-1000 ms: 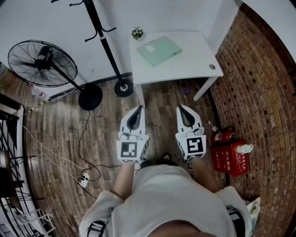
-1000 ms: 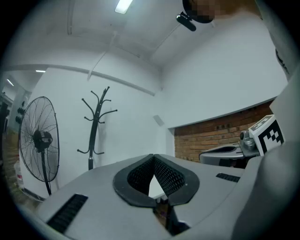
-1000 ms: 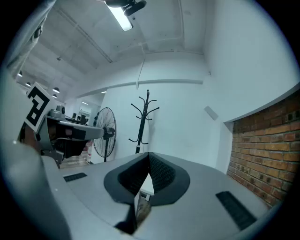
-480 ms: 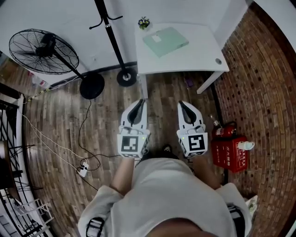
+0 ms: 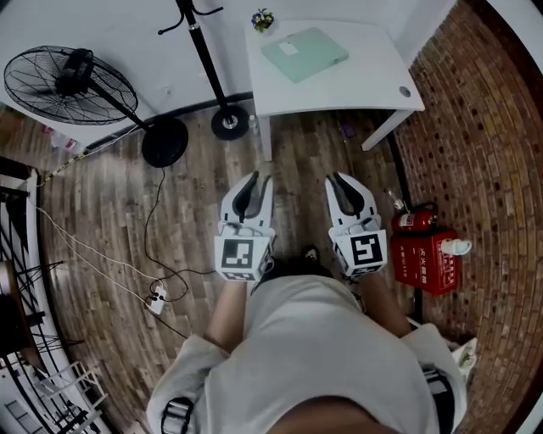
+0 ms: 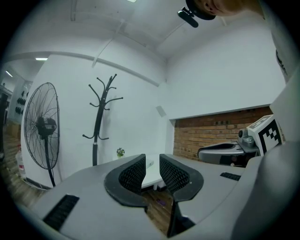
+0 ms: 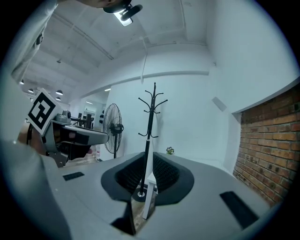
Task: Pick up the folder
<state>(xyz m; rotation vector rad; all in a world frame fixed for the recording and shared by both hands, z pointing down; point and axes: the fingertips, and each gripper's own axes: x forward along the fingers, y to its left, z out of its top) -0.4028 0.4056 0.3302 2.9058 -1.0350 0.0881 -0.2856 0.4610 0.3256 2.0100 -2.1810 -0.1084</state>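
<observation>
A pale green folder (image 5: 304,53) lies flat on the white table (image 5: 356,89) at the top of the head view. Both grippers are held level over the wooden floor, well short of the table and side by side. My left gripper (image 5: 254,180) (image 6: 152,160) has just been opening; a small gap shows between its jaws, with nothing in it. My right gripper (image 5: 343,180) (image 7: 149,164) has also just been opening; its gap is narrower and holds nothing. Through each gap I see the table's edge (image 6: 150,180) (image 7: 151,182).
A black coat stand (image 5: 208,63) rises left of the table, and a standing fan (image 5: 68,85) is further left. A small plant (image 5: 262,19) sits on the table's far left corner. Cables (image 5: 157,297) cross the floor. A red extinguisher box (image 5: 428,263) stands by the brick wall (image 5: 484,169).
The table and folder now sit higher in the head view. Both grippers stay side by side in front of the body, and their fingers have parted a little.
</observation>
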